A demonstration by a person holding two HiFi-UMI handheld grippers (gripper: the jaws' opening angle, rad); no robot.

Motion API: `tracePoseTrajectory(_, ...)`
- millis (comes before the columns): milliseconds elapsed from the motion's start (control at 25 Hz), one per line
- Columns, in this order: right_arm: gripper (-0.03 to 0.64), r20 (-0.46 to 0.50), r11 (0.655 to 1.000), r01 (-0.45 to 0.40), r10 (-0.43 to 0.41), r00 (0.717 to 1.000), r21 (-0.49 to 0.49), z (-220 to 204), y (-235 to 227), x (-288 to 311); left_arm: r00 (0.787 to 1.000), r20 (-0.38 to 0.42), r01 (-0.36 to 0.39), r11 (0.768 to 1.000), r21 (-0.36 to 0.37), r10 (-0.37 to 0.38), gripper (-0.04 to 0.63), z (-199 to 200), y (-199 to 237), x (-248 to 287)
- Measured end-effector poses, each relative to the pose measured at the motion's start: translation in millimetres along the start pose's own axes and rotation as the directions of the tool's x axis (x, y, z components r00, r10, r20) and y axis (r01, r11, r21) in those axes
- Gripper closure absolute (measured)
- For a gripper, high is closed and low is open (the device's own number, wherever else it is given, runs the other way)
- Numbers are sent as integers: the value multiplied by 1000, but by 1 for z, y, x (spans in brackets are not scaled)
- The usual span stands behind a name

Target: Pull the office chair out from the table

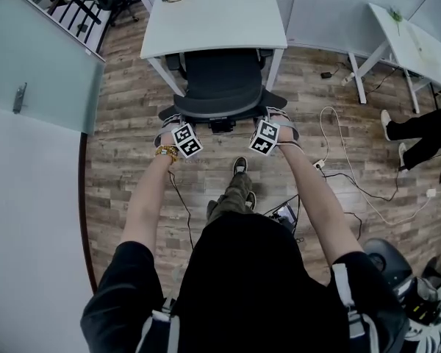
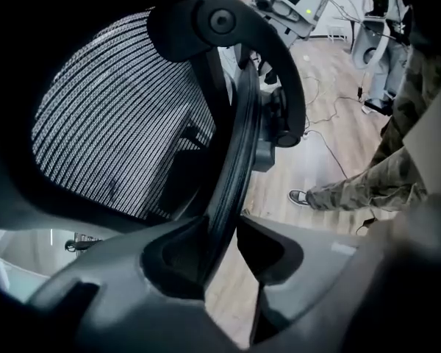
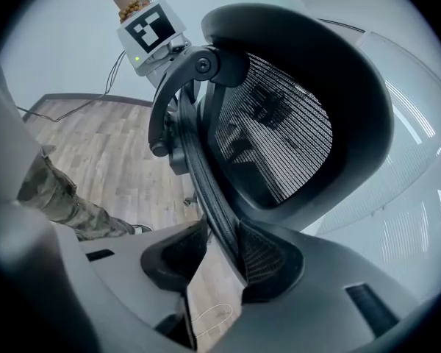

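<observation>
While the person stands right behind it, the chair (image 1: 219, 87) sits pushed up to the white table (image 1: 213, 17), its front under the table's edge and its back toward the person. The left tongs (image 2: 222, 234) are clamped on the left edge of the chair's back, with the dark rim (image 2: 239, 145) pinched between the two jaws. The right tongs (image 3: 219, 245) hold the right edge of the same rim in the same way, and the mesh (image 3: 279, 138) rises just past them. In the head view both arms (image 1: 151, 197) reach forward, one to each side of the back. One shoe (image 1: 239, 166) stands on the wood floor (image 1: 125, 123) just behind the chair. A second table (image 1: 411, 43) stands well to the right.
</observation>
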State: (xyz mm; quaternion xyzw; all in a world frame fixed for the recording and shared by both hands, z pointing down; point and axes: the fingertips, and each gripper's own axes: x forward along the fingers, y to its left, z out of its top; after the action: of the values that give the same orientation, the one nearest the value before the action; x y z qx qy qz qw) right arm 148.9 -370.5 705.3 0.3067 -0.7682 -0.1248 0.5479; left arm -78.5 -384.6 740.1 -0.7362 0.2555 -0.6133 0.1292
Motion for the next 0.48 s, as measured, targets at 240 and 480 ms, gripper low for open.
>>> tracePoseTrajectory(240,499,4,1000,8,-8,1000,4,0,0,-4,1000,-19,-10,1000,-20,9,449,2,-2,-1)
tracePoseTrajectory(480,499,-7,1000,3,-3,1000,-8,-3,7,-5,1000,-17,7,1000,-16,-8,451,-1,-11,-6)
